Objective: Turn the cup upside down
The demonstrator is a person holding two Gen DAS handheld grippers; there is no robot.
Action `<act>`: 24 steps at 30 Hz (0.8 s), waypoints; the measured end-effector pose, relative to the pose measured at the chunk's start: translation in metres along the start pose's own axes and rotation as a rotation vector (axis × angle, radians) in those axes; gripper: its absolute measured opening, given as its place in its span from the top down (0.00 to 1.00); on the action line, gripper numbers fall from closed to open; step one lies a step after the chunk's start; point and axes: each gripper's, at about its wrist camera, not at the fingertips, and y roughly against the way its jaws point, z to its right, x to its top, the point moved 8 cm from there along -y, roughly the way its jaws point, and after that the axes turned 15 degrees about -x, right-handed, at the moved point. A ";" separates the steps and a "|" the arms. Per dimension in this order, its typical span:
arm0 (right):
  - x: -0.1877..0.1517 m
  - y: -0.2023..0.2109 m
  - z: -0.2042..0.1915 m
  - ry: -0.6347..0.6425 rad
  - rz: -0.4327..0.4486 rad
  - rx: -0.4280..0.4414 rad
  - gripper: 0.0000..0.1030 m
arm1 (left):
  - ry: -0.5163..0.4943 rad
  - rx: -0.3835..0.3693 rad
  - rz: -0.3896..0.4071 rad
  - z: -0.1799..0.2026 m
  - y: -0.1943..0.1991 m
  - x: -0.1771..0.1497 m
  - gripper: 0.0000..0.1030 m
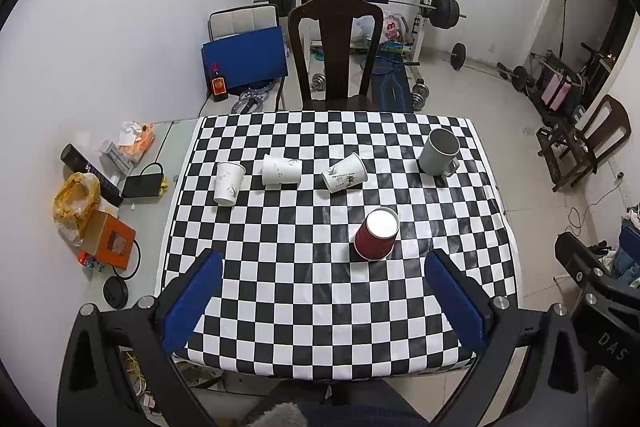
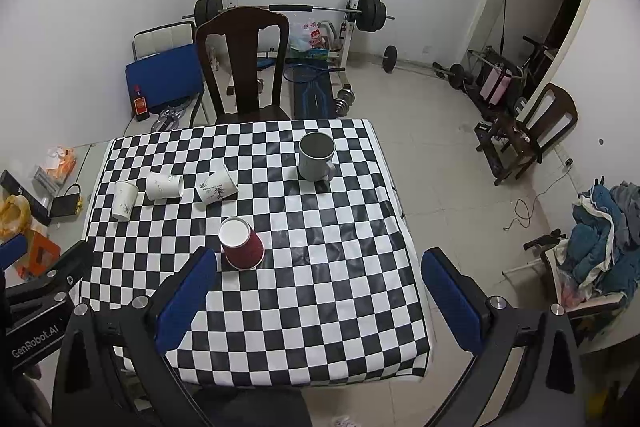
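Hovering above the table (image 1: 320, 307) with both grippers (image 1: 324, 303) (image 2: 318, 301) wide open and empty, needing next to reach for the upright grey mug (image 2: 316, 157).

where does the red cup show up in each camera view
Left wrist: the red cup sits right of centre on the checkered cloth, nearer the right-hand finger.
Right wrist: the red cup sits left of centre, just beyond the left-hand finger.
Shared landmark: the grey mug at the cloth's far right.
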 end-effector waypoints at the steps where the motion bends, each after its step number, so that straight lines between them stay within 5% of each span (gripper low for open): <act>1: 0.000 0.001 0.000 0.003 0.000 0.001 0.00 | 0.005 -0.002 0.000 0.000 -0.001 0.000 0.00; 24: -0.004 -0.003 -0.004 0.037 -0.015 0.045 0.00 | 0.019 0.027 -0.003 -0.014 0.009 0.003 0.00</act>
